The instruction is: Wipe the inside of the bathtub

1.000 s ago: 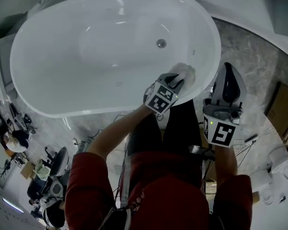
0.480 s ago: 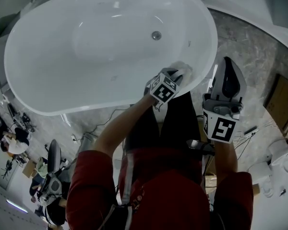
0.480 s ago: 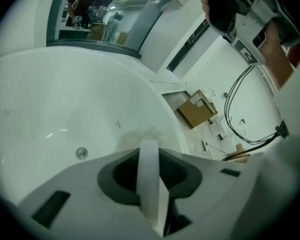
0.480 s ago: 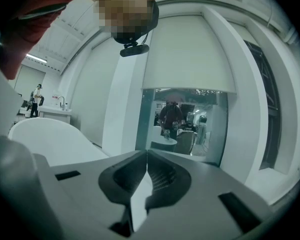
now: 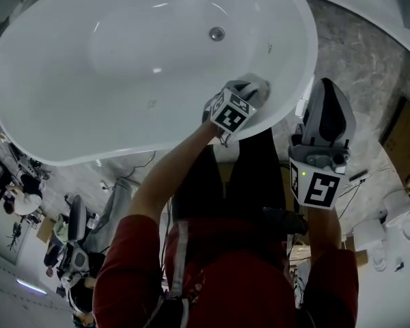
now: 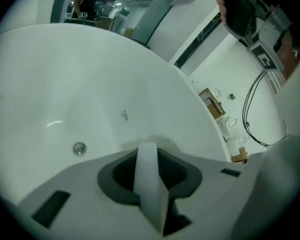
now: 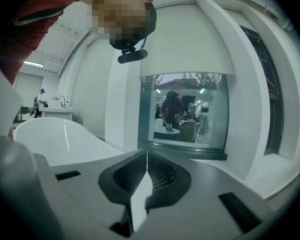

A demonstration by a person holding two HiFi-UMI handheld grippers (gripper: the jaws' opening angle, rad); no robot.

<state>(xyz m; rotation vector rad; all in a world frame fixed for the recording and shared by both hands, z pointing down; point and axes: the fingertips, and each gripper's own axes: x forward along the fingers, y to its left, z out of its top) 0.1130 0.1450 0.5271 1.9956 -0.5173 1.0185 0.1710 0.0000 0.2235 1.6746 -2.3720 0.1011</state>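
Note:
The white oval bathtub (image 5: 48, 149) fills the top of the head view, its drain (image 5: 217, 33) at the far side. My left gripper (image 5: 253, 87) is inside the tub at the near right wall, shut on a white cloth (image 5: 260, 84) that presses against the wall. In the left gripper view the cloth (image 6: 149, 184) runs as a strip between the closed jaws and bunches on the tub wall, with the drain (image 6: 79, 148) lower left. My right gripper (image 5: 326, 87) hangs outside the tub over the floor, shut and empty (image 7: 147, 156).
Grey marbled floor (image 5: 369, 67) lies right of the tub. Cables (image 5: 133, 169) run under the tub's near rim. A cardboard box (image 5: 406, 135) and white fixtures (image 5: 396, 210) stand at the right. The right gripper view faces a window (image 7: 185, 114).
The left gripper has slid the cloth a little along the near right wall, away from the drain. The head camera has shifted, and the right gripper stays beside the tub.

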